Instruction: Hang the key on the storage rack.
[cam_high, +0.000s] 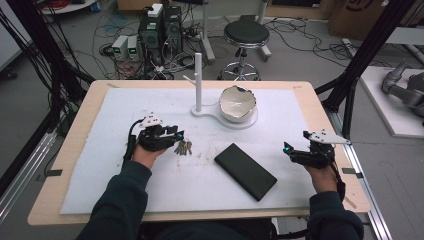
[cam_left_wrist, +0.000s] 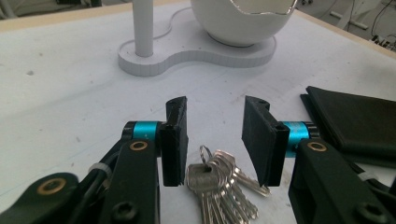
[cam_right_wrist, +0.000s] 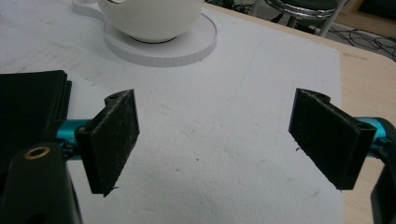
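left gripper view: keys (cam_left_wrist: 219, 184) between parted fingers (cam_left_wrist: 176, 140), blades fanned toward camera, ring end away.

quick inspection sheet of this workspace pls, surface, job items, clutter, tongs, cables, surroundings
surface: white foam mat on a light wooden table, faintly scuffed
job's things: bunch of silver metal keys lying flat on the mat
clutter: flat black rectangular case; cracked white egg-shaped bowl on a white stand with an upright peg
grippers: left tongs straddle the keys, pads not pressing them; right tongs wide open over bare mat
cables: black lead trails from the left tongs; tangled wires on the floor
surroundings: black round stool, computer towers
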